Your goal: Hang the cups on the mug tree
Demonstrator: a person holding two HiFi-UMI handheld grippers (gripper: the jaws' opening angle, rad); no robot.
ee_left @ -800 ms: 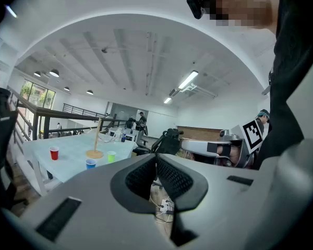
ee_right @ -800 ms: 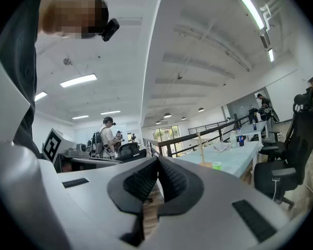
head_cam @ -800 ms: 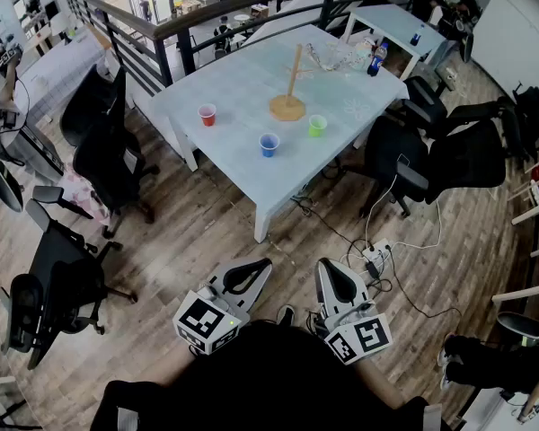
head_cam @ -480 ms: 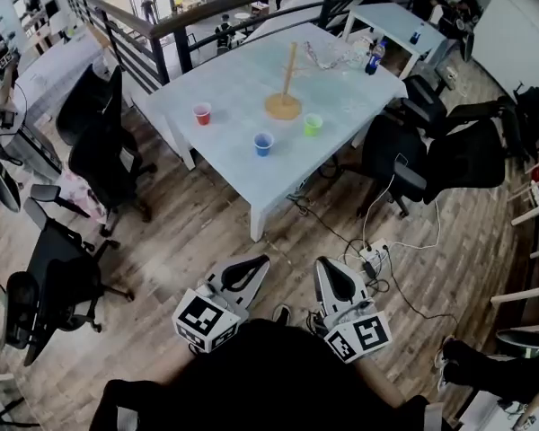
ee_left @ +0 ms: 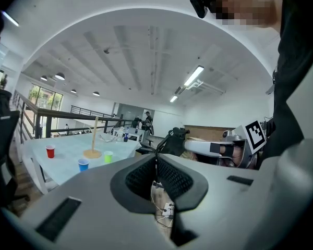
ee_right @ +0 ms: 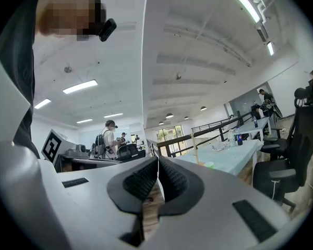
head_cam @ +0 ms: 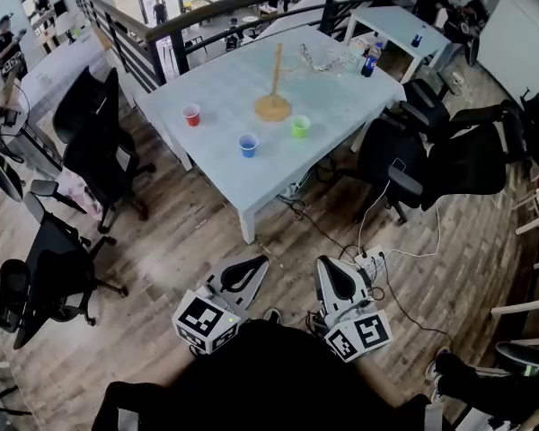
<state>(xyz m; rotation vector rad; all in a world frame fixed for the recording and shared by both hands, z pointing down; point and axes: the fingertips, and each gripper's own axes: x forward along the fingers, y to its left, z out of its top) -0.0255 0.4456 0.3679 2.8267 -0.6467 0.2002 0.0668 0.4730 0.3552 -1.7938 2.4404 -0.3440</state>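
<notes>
In the head view, the left gripper and the right gripper are held low and close to the person's body, above a wooden floor and well apart from the white table. On that table the wooden mug tree stands upright with no cup on it. The red cup is off to its left, the blue cup is nearer the table's front edge, and the green cup is just beside the tree's base on the right. A bottle stands near the far corner, and black office chairs ring the table. In the left gripper view, the jaws are pressed together with nothing between them. The three cups and the tree sit far off at the left, and the right gripper reaches in from the right. In the right gripper view, that gripper's jaws also meet, empty, and the table, tree and green cup show in the distance at the right.
</notes>
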